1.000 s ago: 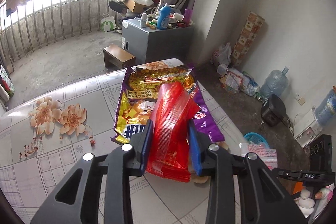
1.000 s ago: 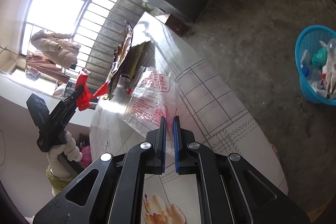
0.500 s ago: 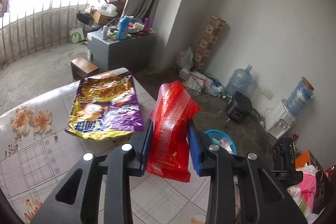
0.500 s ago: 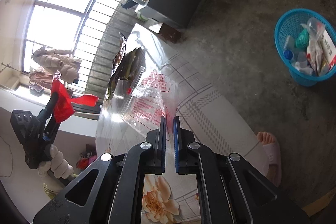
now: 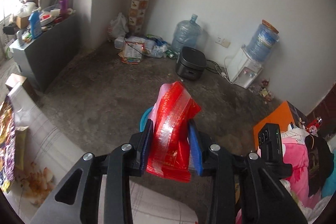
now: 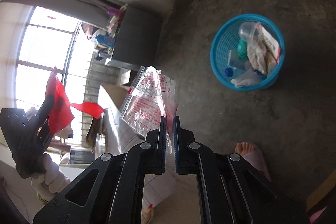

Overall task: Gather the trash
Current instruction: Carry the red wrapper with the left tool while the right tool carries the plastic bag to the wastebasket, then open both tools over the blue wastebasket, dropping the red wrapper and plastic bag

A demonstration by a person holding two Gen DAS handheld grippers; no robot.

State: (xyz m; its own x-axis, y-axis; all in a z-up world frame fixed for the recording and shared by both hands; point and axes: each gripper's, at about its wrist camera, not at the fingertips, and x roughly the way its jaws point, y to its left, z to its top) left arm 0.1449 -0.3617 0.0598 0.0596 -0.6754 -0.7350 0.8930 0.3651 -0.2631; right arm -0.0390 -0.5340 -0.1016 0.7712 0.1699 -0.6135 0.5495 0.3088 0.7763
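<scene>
My left gripper (image 5: 171, 126) is shut on a crumpled red wrapper (image 5: 173, 133), held up over the floor past the table edge. A sliver of the blue trash basket (image 5: 145, 117) shows just behind that wrapper. My right gripper (image 6: 169, 119) is shut on a clear plastic bag with red print (image 6: 150, 100), which stands up from the pads. In the right wrist view the blue basket (image 6: 218, 56) sits on the floor at the upper right with several bits of trash in it. The left gripper (image 6: 45, 106) with its red wrapper (image 6: 59, 110) appears at the left of that view.
The tiled table (image 5: 52, 140) runs along the left, with snack bags (image 5: 8, 140) and crumbs (image 5: 37, 184) on it. A black cooker (image 5: 190, 63), water jugs (image 5: 185, 35), a dispenser (image 5: 244, 68), a grey cabinet (image 5: 44, 47) and an orange box (image 5: 275, 121) stand around. A bare foot (image 6: 246, 150) is near the table.
Both grippers swung away from the table toward the floor, each keeping its wrapper. The purple and yellow snack bag slid out to the left edge; the blue basket came closer in the right wrist view.
</scene>
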